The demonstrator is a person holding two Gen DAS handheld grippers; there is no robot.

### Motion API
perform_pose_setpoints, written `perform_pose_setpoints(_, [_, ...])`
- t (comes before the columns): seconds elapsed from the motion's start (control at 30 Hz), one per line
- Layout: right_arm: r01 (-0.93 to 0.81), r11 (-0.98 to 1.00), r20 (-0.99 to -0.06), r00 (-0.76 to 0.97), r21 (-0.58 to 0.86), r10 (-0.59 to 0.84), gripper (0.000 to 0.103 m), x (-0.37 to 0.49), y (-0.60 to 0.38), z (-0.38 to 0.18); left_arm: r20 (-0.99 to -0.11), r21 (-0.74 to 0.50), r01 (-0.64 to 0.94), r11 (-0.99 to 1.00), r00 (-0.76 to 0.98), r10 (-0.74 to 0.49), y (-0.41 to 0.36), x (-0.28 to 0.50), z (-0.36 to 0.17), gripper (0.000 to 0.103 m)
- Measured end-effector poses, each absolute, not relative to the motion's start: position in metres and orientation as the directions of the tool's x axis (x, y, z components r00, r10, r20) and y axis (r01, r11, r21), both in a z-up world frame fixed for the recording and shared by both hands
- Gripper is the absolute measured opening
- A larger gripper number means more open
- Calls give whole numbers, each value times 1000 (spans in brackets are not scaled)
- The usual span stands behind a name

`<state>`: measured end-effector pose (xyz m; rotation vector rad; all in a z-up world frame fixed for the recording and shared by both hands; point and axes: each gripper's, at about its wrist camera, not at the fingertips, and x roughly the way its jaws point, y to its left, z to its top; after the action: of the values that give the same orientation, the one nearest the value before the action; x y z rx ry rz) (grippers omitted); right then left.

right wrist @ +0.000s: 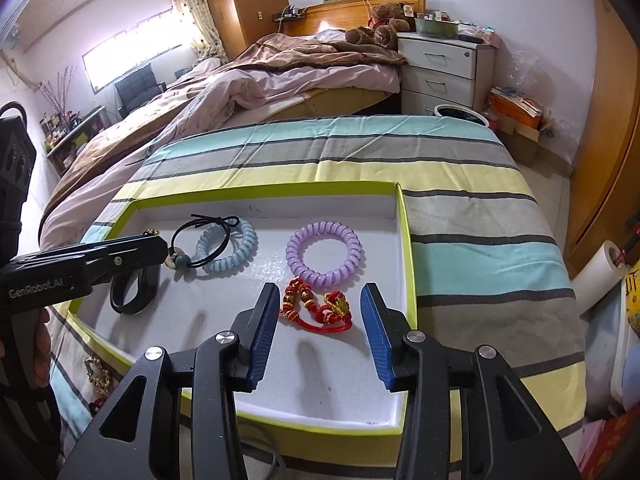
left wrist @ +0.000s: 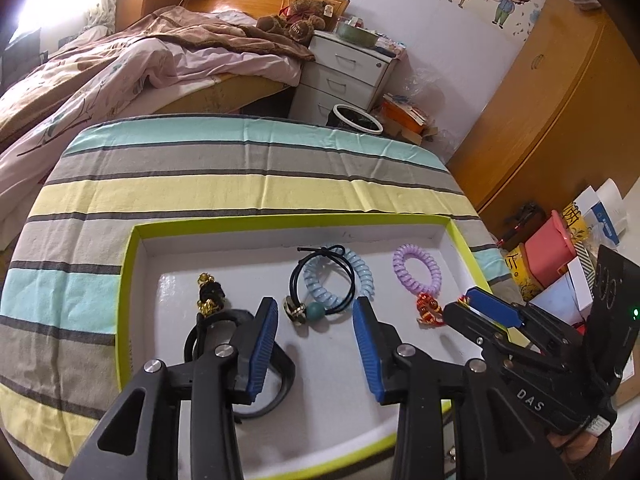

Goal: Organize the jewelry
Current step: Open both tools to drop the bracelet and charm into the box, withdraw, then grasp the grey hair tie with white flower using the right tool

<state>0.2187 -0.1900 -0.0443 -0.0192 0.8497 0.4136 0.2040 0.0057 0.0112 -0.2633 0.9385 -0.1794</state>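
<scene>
both tongs, left tongs [left wrist: 316, 344] and right tongs [right wrist: 320, 332], gape empty over white tray [right wrist: 320, 376]; red-gold knotted charm [right wrist: 316, 308] lies loose.

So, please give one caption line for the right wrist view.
Open right gripper above red cord charm in the white tray.

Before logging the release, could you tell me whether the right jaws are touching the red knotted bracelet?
Apart: the right wrist view shows the red knotted bracelet lying between open jaws, white tray visible either side.

Right hand-held gripper [right wrist: 320, 320] open over red bracelet [right wrist: 316, 309] in tray [right wrist: 407, 240].
</scene>
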Motion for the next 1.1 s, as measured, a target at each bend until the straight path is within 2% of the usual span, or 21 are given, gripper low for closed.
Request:
perform_pose_setpoints(0.37, [-360, 914, -694, 610, 188, 382, 43, 185, -200, -30, -727, -313, 18, 950, 639, -251, 23, 153, 32, 40])
perform_pose_setpoints(0.47, [-374, 905, -686, 605, 204, 405, 43, 171, -202, -29, -720, -317, 7, 948, 649, -246, 28, 137, 34, 46])
perform_pose_setpoints(0.6, [-409, 888, -680, 592, 209, 433, 43, 152, -200, -27, -710, -342, -14, 939, 658, -249, 37, 113, 33, 47])
perform_pose_setpoints(1.1, [-457, 860, -710, 527, 228, 468, 43, 108, -187, -49, -717, -375, -112, 920, 665, -212, 76, 56, 16, 47])
